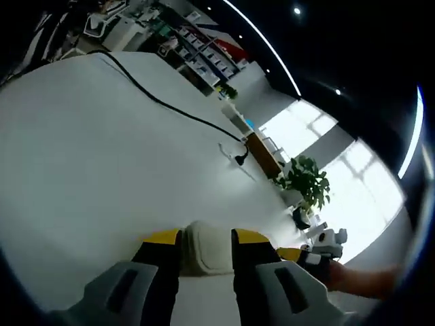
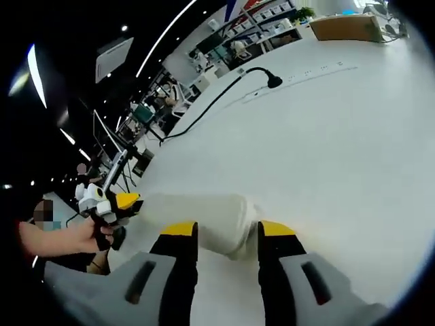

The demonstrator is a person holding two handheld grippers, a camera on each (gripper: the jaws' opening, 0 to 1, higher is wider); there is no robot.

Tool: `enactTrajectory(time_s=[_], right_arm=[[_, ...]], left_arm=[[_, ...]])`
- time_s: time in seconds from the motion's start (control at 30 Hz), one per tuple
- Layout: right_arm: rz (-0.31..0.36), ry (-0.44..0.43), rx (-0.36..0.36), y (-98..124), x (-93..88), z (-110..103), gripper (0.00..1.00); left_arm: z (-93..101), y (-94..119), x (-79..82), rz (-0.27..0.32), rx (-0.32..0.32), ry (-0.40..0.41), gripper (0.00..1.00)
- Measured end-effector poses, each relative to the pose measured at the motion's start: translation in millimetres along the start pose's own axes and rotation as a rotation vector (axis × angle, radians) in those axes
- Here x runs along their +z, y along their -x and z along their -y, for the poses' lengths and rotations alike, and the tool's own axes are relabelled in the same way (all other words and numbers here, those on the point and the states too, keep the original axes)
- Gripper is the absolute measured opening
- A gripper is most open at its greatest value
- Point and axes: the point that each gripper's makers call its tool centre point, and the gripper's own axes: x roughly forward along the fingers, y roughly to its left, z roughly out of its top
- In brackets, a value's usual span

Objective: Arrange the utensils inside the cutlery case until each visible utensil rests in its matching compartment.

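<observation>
The cutlery case (image 2: 197,221), a pale off-white elongated case with rounded ends, lies on the white counter (image 2: 326,136) and is held at both ends. In the right gripper view, one rounded end sits between the jaws of the right tool (image 2: 227,238), which presses against it on both sides; the case runs away to the far-left of that tool toward the left tool (image 2: 112,207), seen there in a person's hand (image 2: 92,234). In the left gripper view, the left tool (image 1: 206,246) is clamped on the other rounded end (image 1: 206,248).

The case appears closed. No utensils or compartments can be made out, so nothing confirms any sorting. Judgement: the task is at an early stage; opening the case and placing every utensil remain.

Beyond the tools, a black cable (image 2: 217,98) crosses the counter. Further off, a potted plant (image 1: 306,180) stands before bright windows.
</observation>
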Motion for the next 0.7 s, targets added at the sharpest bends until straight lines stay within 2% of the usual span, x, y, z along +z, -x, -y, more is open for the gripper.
enactTrajectory(time_s=[0.07, 0.1, 0.13, 0.2, 0.23, 0.27, 0.3, 0.33, 0.43, 0.6, 0.7], right_arm=[[0.015, 0.002, 0.005, -0.6, 1.2, 0.3, 0.31], [0.028, -0.015, 0.011, -1.0, 3.2, -0.9, 0.32], [0.058, -0.029, 0.025, -2.0, 6.5, -3.9, 0.36], [0.065, -0.022, 0.014, -3.2, 4.8, -3.9, 0.36], [0.082, 0.013, -0.023, -3.5, 6.9, 2.5, 0.33], [0.088, 0.01, -0.018, -3.6, 5.3, 1.2, 0.31], [0.109, 0.0, -0.024, -3.9, 6.1, 3.1, 0.29], [0.158, -0.014, -0.035, -4.4, 10.5, 7.5, 0.28], [0.173, -0.002, -0.031, -4.3, 9.4, 5.7, 0.28], [0.21, -0.005, -0.044, -4.9, 11.5, 5.8, 0.27], [0.239, -0.017, -0.046, -4.5, 12.4, 7.5, 0.25]], left_arm=[[-2.5, -0.3, -6.4, -0.027, 0.01, 0.013, 0.29], [-7.3, -0.8, -7.6, -0.023, 0.026, -0.005, 0.32], [-5.4, -1.0, -7.0, -0.002, 0.002, -0.011, 0.3], [-4.3, -2.7, -11.5, -0.007, -0.01, 0.06, 0.28], [-7.8, -3.7, -6.6, 0.03, 0.006, 0.056, 0.27], [-8.0, -3.4, -7.7, 0.032, -0.002, 0.064, 0.27], [-7.8, -4.7, -6.0, 0.051, -0.011, 0.102, 0.26], [-9.8, -4.5, -5.3, 0.065, -0.022, 0.132, 0.25], [-9.2, -5.2, -5.6, 0.063, -0.03, 0.068, 0.25], [-11.5, -5.7, -4.6, 0.099, -0.038, 0.108, 0.24], [-13.6, -6.2, -4.8, 0.088, -0.028, 0.12, 0.21]])
